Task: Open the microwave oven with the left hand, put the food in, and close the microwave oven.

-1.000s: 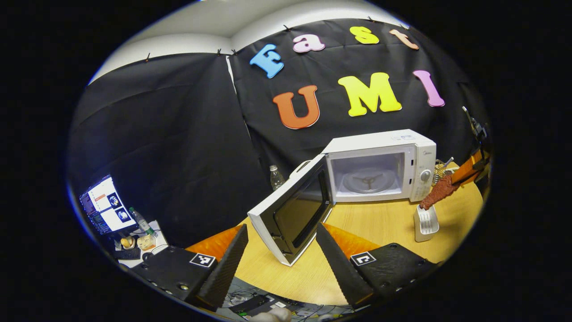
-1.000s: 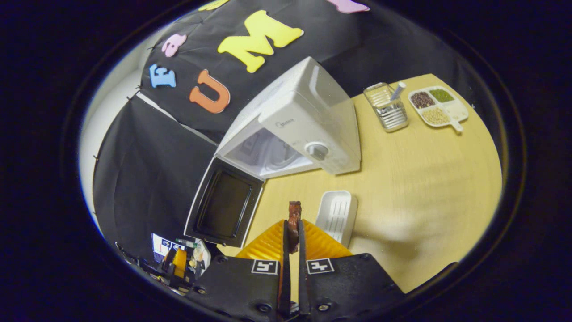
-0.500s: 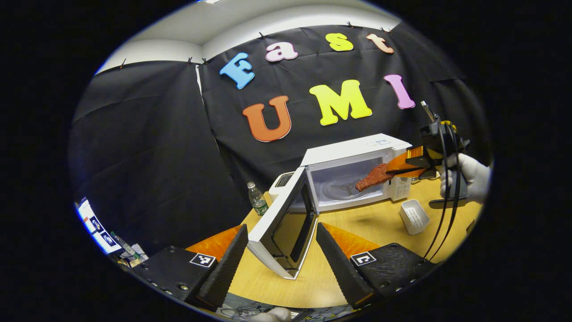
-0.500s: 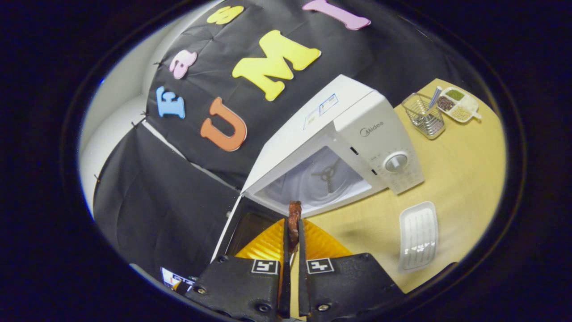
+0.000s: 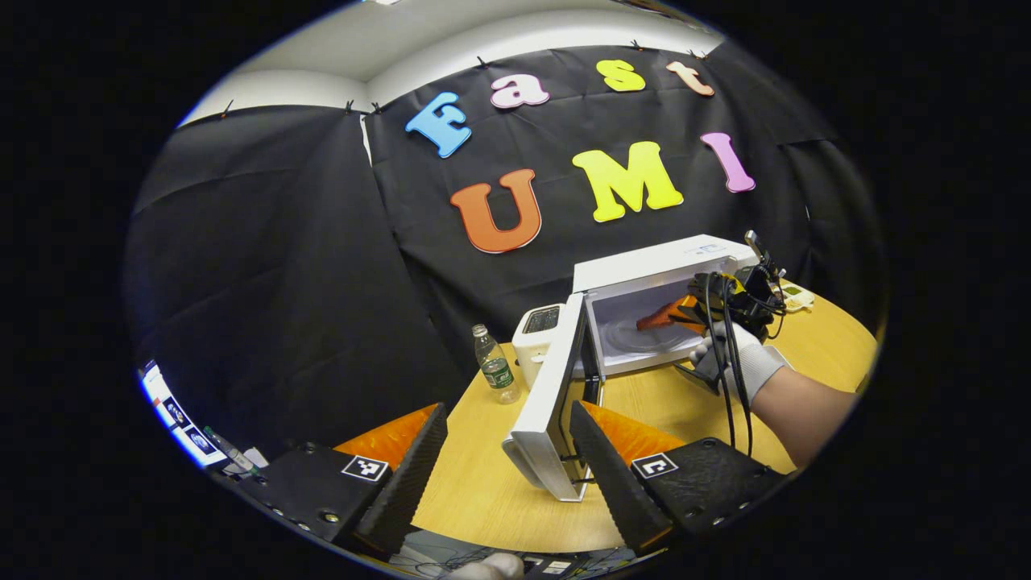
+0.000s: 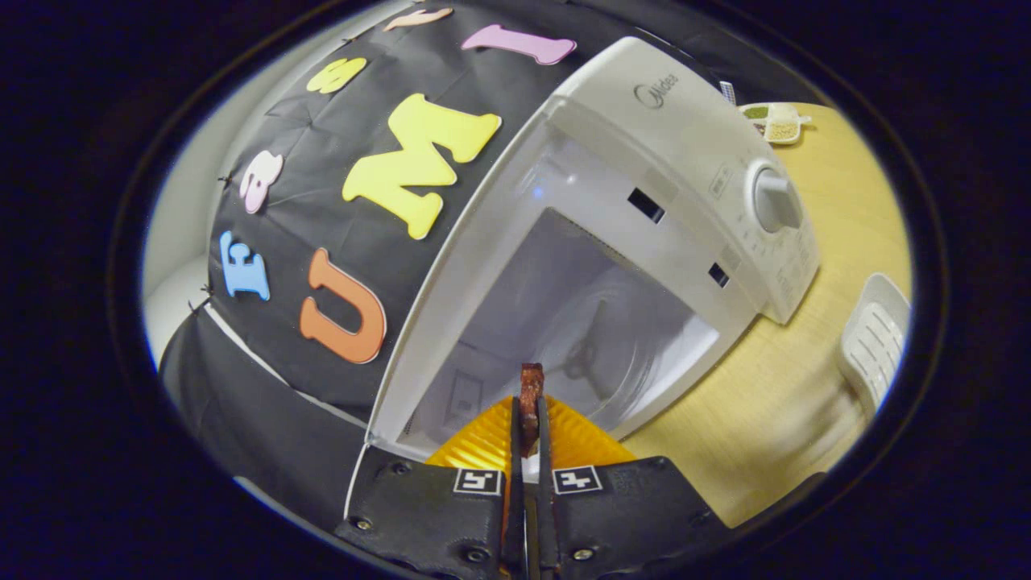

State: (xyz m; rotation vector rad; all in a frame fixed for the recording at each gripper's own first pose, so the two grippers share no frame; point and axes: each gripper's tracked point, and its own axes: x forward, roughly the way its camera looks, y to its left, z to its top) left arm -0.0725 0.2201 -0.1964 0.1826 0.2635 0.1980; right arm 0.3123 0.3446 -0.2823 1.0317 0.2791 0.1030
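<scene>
In the left gripper view, the left gripper (image 5: pixel 507 459) hangs wide apart and empty over the worktop (image 5: pixel 483 483), the microwave (image 5: pixel 652 266) door (image 5: pixel 552 403) swung out between its fingers. The right gripper (image 6: pixel 527 427) pinches the food (image 6: pixel 531 395) tight at the oven's mouth.

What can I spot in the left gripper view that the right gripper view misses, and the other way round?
Left gripper view: a water bottle, the swung-open microwave door, a gloved hand holding the right claw, and the left claw, open. Right gripper view: the control knob and a white tray. Both: the white microwave with its cavity open, the food at its mouth, and the wooden table.
</scene>
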